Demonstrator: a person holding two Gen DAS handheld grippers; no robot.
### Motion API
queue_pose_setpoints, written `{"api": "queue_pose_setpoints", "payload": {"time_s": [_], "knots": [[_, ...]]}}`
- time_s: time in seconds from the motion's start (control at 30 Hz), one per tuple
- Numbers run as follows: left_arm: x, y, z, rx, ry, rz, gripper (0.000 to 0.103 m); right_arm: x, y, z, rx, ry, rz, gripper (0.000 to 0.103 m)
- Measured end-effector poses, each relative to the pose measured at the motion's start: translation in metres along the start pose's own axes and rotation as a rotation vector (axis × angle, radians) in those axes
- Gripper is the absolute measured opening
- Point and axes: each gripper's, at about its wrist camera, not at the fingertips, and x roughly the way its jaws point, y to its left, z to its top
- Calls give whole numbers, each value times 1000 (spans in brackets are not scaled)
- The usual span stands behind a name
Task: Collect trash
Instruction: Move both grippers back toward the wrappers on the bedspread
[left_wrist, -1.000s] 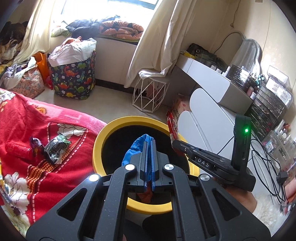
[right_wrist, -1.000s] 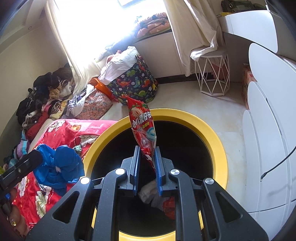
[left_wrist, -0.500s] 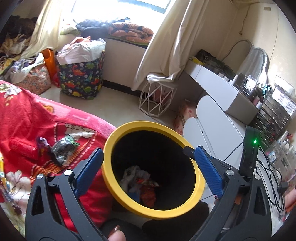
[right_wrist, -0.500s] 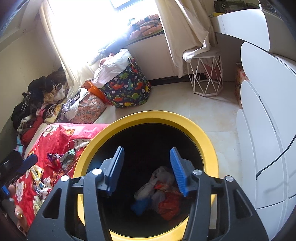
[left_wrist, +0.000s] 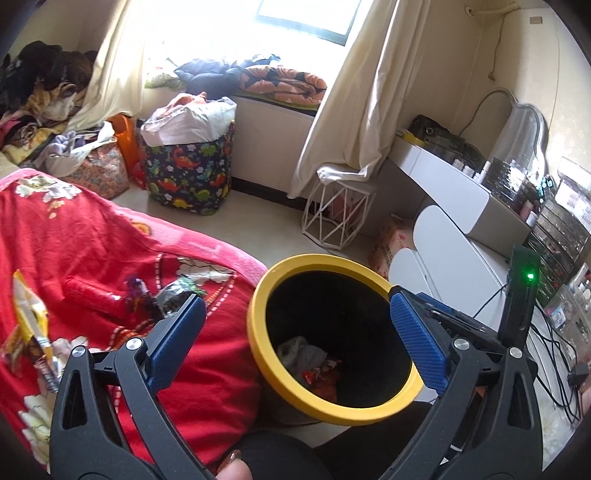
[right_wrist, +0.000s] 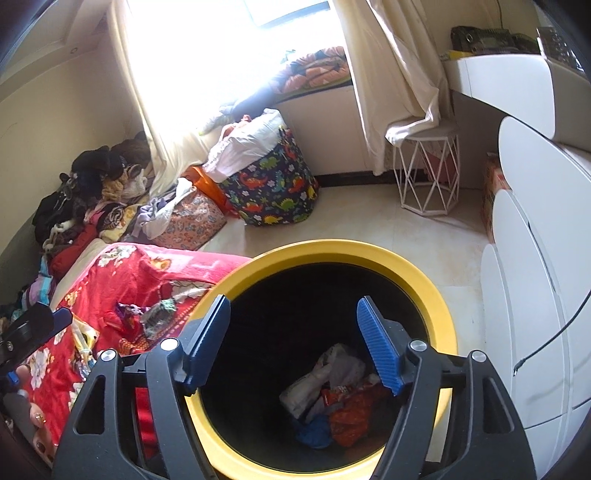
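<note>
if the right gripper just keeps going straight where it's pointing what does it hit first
Probably the trash at the bottom of the bin; the open right gripper points into its mouth, with nothing between. Depth is unclear.

Left tool (left_wrist: 295, 332): matte black, speckled frame with triangular cut-outs, silver round screw heads at the pivots, ribbed blue pads (left_wrist: 417, 339) on both fingers. Right tool (right_wrist: 293, 343): same build. Ring on a finger (right_wrist: 38, 417) and dark polished nails beside the right tool's frame.

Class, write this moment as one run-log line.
left gripper: open, empty | right gripper: jaws just opening, empty | bin: holds trash | wrappers: on red blanket
</note>
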Motion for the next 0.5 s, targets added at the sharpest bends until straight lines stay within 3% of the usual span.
{"api": "queue_pose_setpoints", "payload": {"time_s": [0.5], "knots": [[-34, 26, 1, -10, -79, 111, 92, -13, 42, 1, -103, -57, 62, 72]]}}
